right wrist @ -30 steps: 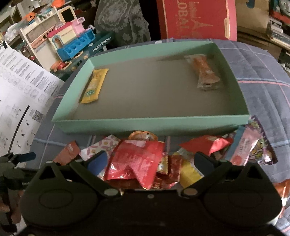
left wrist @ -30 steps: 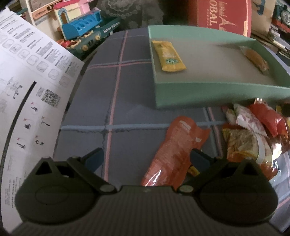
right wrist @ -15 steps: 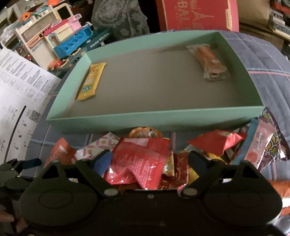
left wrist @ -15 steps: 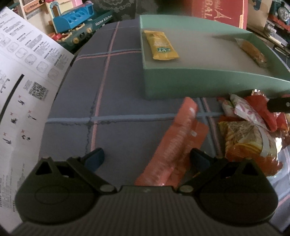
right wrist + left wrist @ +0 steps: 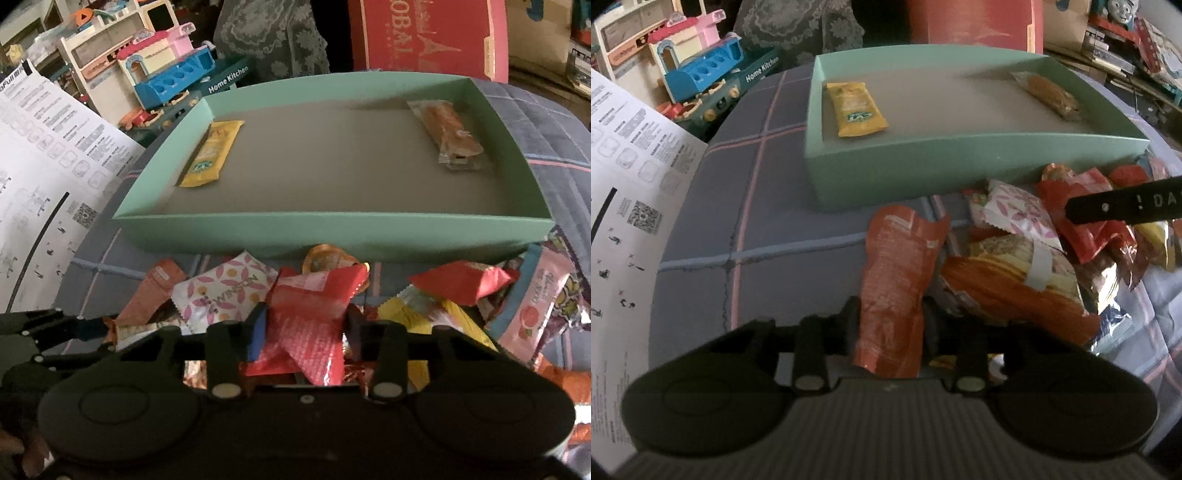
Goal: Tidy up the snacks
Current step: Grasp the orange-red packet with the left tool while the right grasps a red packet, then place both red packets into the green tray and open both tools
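Only the left wrist view shows the left gripper point(image 5: 890, 321) head-on: its two fingers are closed on the lower part of an orange pouch point(image 5: 897, 280), which stands up between them with its torn top pointing toward the tray point(image 5: 923, 166). That view also shows a black finger of the right gripper point(image 5: 1123, 208) reaching in from the right edge over the snack pile point(image 5: 1034, 258).

The right wrist view shows the right gripper point(image 5: 303, 325) clamped on a red packet point(image 5: 314, 317), which sits between its fingers at the near edge of the pile. Here the left gripper appears only from the side at the lower left, with the orange pouch point(image 5: 147, 299) rising from its tip beside a white flowered packet point(image 5: 221, 295).

Both views show the green tray just beyond the pile on the plaid cloth point(image 5: 757, 206). A yellow bar point(image 5: 210, 153) lies along its left wall and a clear-wrapped brown snack point(image 5: 448, 134) lies near its far right corner. A white printed sheet point(image 5: 44, 155) sits to the left, and a toy kitchen point(image 5: 166, 81) stands behind it.
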The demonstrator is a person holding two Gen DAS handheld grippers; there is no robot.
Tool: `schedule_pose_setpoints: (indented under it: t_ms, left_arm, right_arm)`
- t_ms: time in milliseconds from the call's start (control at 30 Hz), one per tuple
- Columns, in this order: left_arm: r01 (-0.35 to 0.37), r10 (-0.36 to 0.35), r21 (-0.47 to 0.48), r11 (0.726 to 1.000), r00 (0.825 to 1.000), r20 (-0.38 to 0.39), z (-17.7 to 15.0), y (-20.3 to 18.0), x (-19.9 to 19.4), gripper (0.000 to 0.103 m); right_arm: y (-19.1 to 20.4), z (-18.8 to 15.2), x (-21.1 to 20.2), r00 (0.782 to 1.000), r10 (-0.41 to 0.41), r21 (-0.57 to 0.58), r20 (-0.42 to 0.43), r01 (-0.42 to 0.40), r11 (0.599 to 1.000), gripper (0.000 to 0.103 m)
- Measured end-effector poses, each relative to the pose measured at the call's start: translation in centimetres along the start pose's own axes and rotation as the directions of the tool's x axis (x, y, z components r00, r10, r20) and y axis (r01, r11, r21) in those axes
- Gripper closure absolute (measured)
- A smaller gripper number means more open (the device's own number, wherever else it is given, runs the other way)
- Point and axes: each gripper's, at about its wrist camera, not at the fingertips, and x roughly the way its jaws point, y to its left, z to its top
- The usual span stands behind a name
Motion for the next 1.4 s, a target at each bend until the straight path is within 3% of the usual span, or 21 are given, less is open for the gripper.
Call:
schedule_pose_setpoints:
  t_ms: [300, 667, 833, 967, 1400]
  left_arm:
    - [0.02, -0.022, -0.112, 0.993, 1.0, -0.014, -0.8, 1.1, -1.7, 0.071]
    - [0.015, 0.001, -0.19, 0.982, 0.997, 0.082, 1.1, 2.9, -6.0, 0.071]
    - [0.05, -0.026, -0.221, 0.974, 0.993, 0.112, 3.6, 2.8, -6.8, 0.071]
    - [0.074, -0.047, -0.193, 0.978, 0.989, 0.139, 5.8, 1.3, -6.6, 0.071]
    - [0.027, -0.006, -0.121, 0.992, 0.986, 0.167, 15.3, -0.1, -2.8, 0.07]
  right_arm:
    - [-2.2, -0.9, -2.2, 1.0, 0.021, 0.068, 0.02, -0.023, 0.997, 0.062]
    - [-3.6, -1.2, -5.6, 0.994, 0.059, 0.111, 0.094, -0.07, 0.991, 0.062]
    - [-5.2, -0.6, -7.4, 0.987, 0.059, 0.159, 0.148, -0.083, 0.984, 0.062]
    - [-6.5, 0.3, -8.3, 0.982, 0.042, 0.181, 0.182, -0.075, 0.981, 0.062]
    - [-11.6, 5.7, -7.3, 0.972, -0.043, 0.268, 0.229, -0.021, 0.963, 0.062]
